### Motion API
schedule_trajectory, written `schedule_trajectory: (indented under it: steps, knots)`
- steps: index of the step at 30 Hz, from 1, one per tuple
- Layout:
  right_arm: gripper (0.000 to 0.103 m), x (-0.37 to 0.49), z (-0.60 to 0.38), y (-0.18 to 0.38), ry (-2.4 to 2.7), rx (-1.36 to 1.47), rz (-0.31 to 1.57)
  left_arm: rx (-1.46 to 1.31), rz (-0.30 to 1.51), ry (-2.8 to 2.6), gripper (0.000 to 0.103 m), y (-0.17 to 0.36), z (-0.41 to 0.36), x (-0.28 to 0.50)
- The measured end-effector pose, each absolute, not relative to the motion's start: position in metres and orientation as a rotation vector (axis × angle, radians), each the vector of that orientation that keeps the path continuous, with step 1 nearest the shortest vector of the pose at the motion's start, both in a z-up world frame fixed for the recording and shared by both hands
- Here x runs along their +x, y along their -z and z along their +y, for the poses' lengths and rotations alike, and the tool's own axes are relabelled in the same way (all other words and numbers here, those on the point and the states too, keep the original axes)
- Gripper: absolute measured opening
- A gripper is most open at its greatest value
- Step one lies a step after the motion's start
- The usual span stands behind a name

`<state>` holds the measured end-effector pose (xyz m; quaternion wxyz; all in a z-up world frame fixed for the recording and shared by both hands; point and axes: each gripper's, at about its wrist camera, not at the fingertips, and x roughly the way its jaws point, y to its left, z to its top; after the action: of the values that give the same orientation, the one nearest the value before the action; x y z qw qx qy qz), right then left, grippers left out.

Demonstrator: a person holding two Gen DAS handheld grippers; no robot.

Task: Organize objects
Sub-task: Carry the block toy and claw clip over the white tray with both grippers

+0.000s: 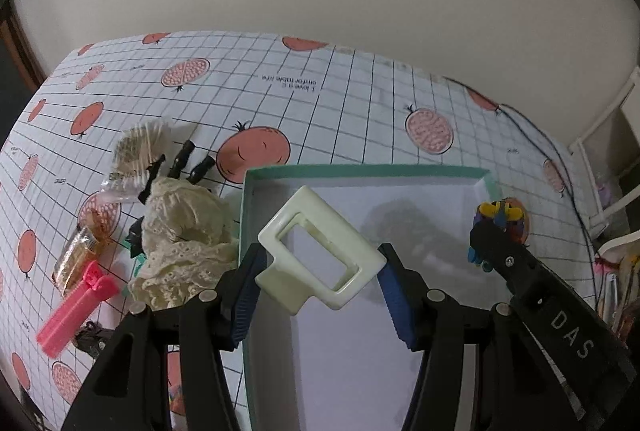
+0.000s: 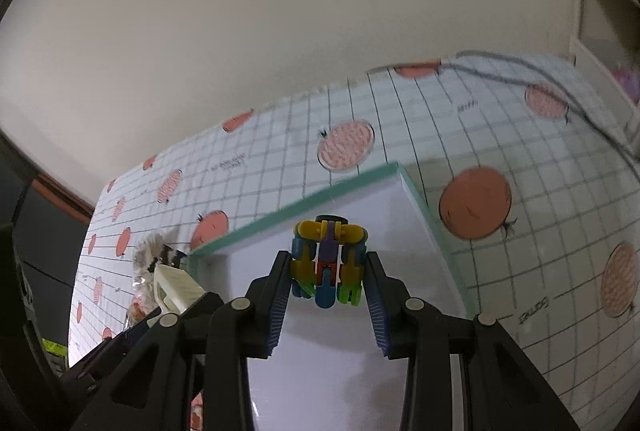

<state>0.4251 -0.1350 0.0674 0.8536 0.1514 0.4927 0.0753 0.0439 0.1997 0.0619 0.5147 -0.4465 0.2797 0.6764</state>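
Here, above the shallow teal-rimmed white cardboard box (image 1: pixel 486 180), the left gripper (image 1: pixel 320 271) clamped a cream rectangular plastic hair claw (image 1: pixel 320 251). The right gripper (image 2: pixel 326 271) pinched a multicoloured plastic clip bundle (image 2: pixel 328 259) over the box. Both looked light, stiff and slick, best held across their flat sides.

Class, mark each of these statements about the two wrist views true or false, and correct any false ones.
1. The left gripper holds a cream rectangular hair claw clip over the box. True.
2. The right gripper is empty. False: it is shut on a multicoloured plastic toy.
3. The teal-rimmed box has a white floor with nothing lying on it. True.
4. The pink plastic piece lies inside the box. False: it lies on the tablecloth, left of the box.
5. The cream lace fabric lies outside the box, by its left wall. True.
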Motion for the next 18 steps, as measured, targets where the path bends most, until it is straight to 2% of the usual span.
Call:
schedule_trajectory:
  steps: [18]
  knots:
    - [0.039,0.430,-0.132,-0.044,-0.142,0.297,1.119,-1.028,0.826,-1.499,0.059,-0.036,0.203,0.047]
